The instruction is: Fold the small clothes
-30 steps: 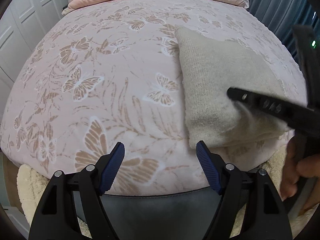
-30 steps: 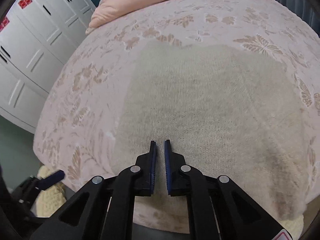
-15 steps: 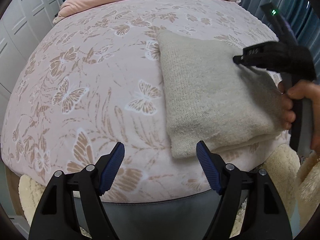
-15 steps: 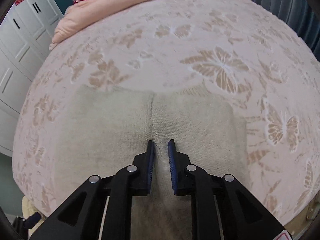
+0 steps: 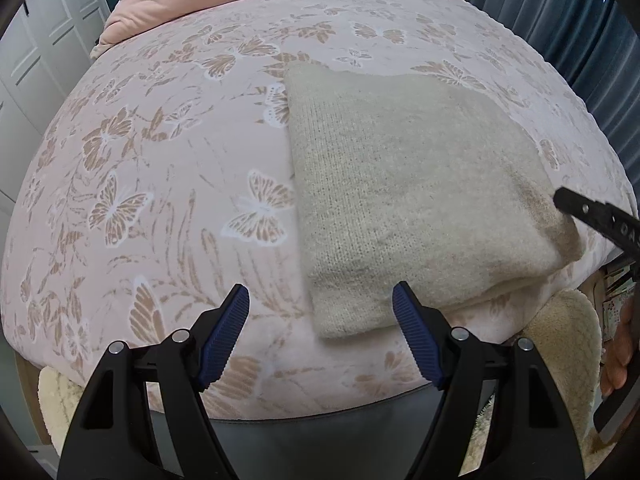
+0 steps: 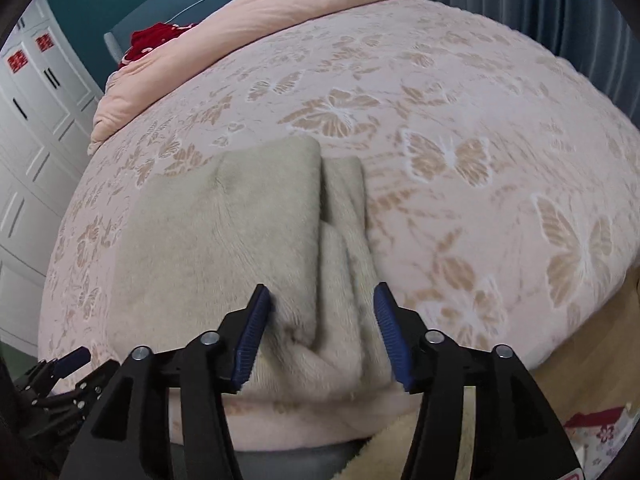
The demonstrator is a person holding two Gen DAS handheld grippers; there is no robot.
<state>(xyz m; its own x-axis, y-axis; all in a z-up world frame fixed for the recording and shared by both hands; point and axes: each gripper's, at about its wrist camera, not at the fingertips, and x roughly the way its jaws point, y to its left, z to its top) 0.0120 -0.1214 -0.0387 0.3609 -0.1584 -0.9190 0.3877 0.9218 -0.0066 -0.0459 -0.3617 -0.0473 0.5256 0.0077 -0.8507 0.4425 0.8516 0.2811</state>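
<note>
Over on the left wrist view, the left gripper (image 5: 320, 334) hangs with jaws wide apart and nothing in them at the near edge of the butterfly bedspread (image 5: 160, 168), with the folded beige knit (image 5: 408, 184) lying flat just beyond its right finger. From the right wrist view, the right gripper (image 6: 322, 336) is spread apart too, straddling the knit's (image 6: 240, 232) bunched near edge without clamping it, so I'd guess the fold is basically done and next up is smoothing that bunched bit.
</note>
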